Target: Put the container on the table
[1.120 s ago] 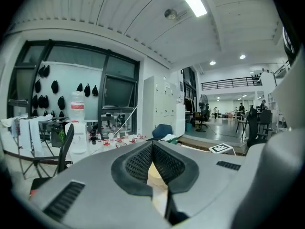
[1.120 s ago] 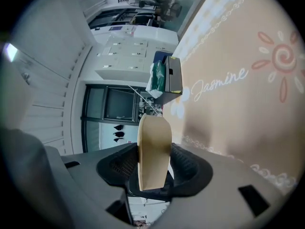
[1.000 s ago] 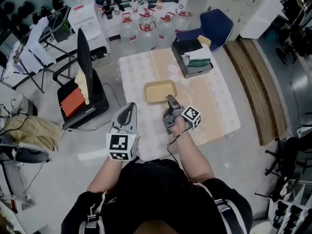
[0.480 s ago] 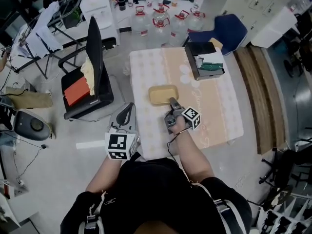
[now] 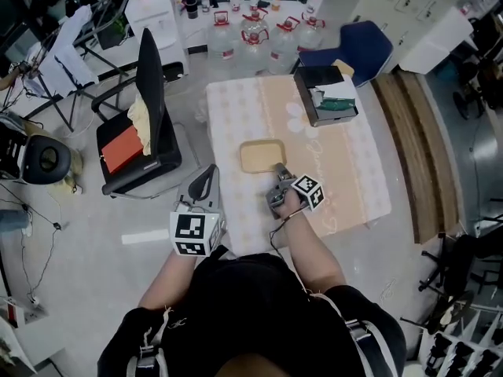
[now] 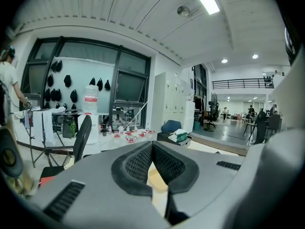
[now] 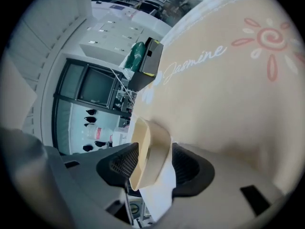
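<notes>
The right tongs (image 5: 279,170) were clenched on the near rim of the beige container (image 5: 262,155). It sat on the table (image 5: 346,187) toward the left edge, with bare cloth open to its right. A black box (image 5: 324,93) stood well apart at the far corner. The left tongs (image 5: 209,173), pressed together and empty, hung beyond the table's left edge near a chair (image 5: 149,108). The cloth read "Jasmine" (image 7: 193,63).

A black office chair (image 5: 151,85) and water jugs (image 5: 255,31) stand on grey floor (image 5: 78,281).
</notes>
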